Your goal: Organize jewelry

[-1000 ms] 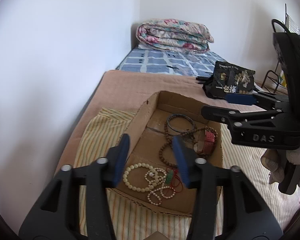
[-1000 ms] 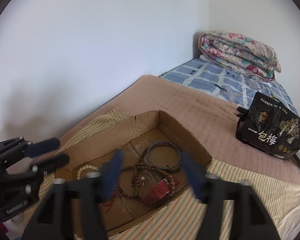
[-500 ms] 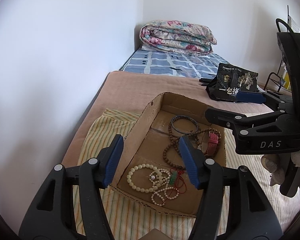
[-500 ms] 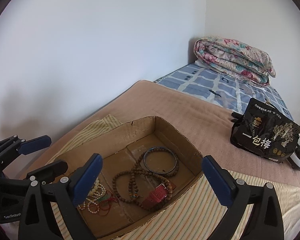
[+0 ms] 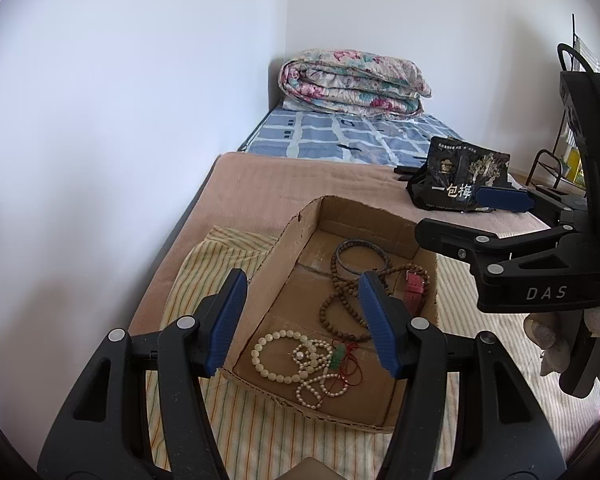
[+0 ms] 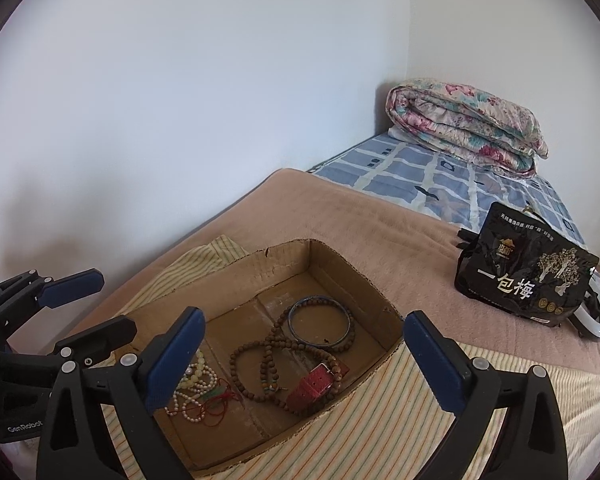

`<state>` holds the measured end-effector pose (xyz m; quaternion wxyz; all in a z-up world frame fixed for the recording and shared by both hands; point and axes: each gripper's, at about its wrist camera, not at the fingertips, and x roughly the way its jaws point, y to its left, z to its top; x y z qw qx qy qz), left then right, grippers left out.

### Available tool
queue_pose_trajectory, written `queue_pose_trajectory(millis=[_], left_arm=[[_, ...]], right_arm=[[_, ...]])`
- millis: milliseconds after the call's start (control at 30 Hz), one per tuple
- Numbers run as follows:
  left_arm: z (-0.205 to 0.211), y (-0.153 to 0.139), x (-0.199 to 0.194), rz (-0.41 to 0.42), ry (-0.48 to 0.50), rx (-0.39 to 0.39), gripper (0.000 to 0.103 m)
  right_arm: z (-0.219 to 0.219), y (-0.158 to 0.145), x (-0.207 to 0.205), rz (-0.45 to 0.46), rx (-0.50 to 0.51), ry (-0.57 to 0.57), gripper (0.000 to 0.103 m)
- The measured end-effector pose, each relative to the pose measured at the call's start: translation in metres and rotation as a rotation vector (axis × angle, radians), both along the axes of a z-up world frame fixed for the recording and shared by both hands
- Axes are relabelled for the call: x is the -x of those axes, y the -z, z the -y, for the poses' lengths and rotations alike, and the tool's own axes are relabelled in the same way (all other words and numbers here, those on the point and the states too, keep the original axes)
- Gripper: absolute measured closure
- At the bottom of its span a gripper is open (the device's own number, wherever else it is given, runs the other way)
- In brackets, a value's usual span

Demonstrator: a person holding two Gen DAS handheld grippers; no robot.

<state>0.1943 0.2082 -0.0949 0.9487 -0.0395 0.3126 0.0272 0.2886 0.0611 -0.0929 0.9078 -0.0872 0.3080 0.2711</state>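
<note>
A shallow cardboard box [image 5: 296, 236] [image 6: 364, 280] lies on a striped cloth on the bed. Inside it are cream bead bracelets [image 5: 278, 360] [image 6: 194, 376], a green pendant on red cord [image 5: 340, 356] [image 6: 216, 396], a long brown bead strand [image 5: 340, 300] [image 6: 268, 364], a dark bangle [image 5: 360, 256] [image 6: 320, 322] and a red watch strap [image 5: 414, 286] [image 6: 314, 384]. My left gripper [image 5: 302, 320] [image 6: 88, 300] hovers above the box's near end, jaws partly apart, empty. My right gripper [image 6: 300, 360] [image 5: 460, 216] stands wide open over the box, holding nothing.
A black printed bag [image 5: 460, 180] [image 6: 520, 276] sits on the pink blanket [image 6: 320, 216] beyond the box. A folded floral quilt [image 5: 352, 80] [image 6: 468, 128] lies at the far end against the white wall. A wire rack [image 5: 556, 160] stands at right.
Both grippers opened wider, the right one much more. Both drew back slightly, so more of the box shows.
</note>
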Motion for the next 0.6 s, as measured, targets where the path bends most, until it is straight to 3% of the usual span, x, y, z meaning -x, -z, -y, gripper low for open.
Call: queue_pose_trajectory(millis=[600], left_arm=[[0.025,-0.056,0.051,0.087,-0.004,-0.031,0.043]], right_arm=[[0.046,-0.051,0.056,0.073,-0.037,-0.005,0.000]])
